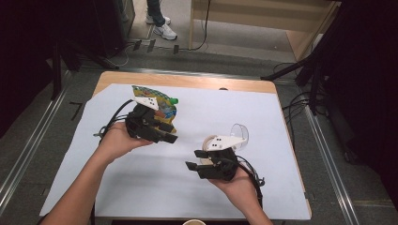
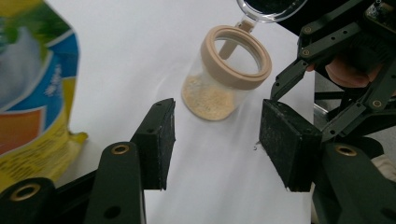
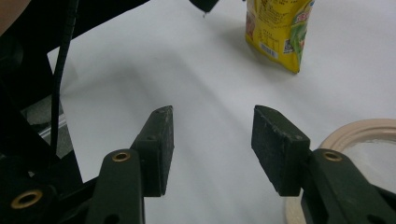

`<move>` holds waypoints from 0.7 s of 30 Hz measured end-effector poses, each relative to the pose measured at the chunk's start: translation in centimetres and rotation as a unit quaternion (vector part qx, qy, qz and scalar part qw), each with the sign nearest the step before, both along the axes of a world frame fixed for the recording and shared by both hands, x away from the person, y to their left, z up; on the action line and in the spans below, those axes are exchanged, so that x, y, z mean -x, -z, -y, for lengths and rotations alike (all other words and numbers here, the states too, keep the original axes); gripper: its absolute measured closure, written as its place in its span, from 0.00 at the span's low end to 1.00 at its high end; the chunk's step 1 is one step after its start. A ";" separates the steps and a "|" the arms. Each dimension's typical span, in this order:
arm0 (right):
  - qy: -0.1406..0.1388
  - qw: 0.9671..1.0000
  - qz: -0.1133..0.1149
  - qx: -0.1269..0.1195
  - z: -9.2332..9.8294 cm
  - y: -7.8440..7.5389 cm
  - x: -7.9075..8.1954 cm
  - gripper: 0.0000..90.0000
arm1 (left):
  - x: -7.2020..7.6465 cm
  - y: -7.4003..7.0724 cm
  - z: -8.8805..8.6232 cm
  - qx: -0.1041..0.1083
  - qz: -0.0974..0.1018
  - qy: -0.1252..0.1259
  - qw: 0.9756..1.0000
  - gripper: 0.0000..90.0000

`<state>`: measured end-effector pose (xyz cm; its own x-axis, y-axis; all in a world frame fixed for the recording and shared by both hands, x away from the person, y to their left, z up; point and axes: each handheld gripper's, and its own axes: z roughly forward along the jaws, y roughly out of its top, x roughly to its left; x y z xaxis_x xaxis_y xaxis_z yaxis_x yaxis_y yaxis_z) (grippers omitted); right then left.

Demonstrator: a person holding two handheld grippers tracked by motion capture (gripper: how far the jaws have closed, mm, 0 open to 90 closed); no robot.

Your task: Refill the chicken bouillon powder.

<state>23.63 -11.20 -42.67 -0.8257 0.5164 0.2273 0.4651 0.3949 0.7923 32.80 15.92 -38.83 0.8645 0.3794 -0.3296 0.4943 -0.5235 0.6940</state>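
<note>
A clear jar (image 2: 226, 79) with a tan rim holds a layer of tan granules; its clear hinged lid (image 1: 240, 133) stands flipped open behind it. A yellow pouch (image 1: 162, 101) with a green cap lies at the back left of the white sheet. My left gripper (image 1: 169, 133) hovers in front of the pouch, open and empty, with its jaws pointing right toward the jar (image 1: 208, 140). My right gripper (image 1: 197, 159) is just in front of the jar, open and empty, pointing left. In the right gripper view the jar's rim (image 3: 355, 133) is at the lower right and the pouch (image 3: 280, 32) lies far ahead.
A white sheet (image 1: 263, 117) covers the wooden table (image 1: 187, 79). A paper cup's rim (image 1: 195, 222) peeks in at the near edge. Beyond the table are dark stands, floor cables, a wooden bench (image 1: 263, 18) and a person's shoes (image 1: 162, 28).
</note>
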 end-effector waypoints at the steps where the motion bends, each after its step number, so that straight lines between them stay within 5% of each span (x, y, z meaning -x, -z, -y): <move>1: -0.001 1.000 0.000 -0.001 0.0 0.1 0.0 0.56 | 0.0 0.0 -0.2 0.001 -0.001 -0.003 1.000 0.52; 21: -0.026 1.000 0.000 0.004 -0.9 1.6 0.5 0.55 | -1.5 0.5 -7.7 -0.001 0.010 -0.093 0.996 0.47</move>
<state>23.16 -10.34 -44.29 -0.8514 0.4745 0.2233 0.4439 0.4254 0.7887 34.34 23.66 -39.32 0.7862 0.5340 -0.3110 0.5681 -0.4263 0.7039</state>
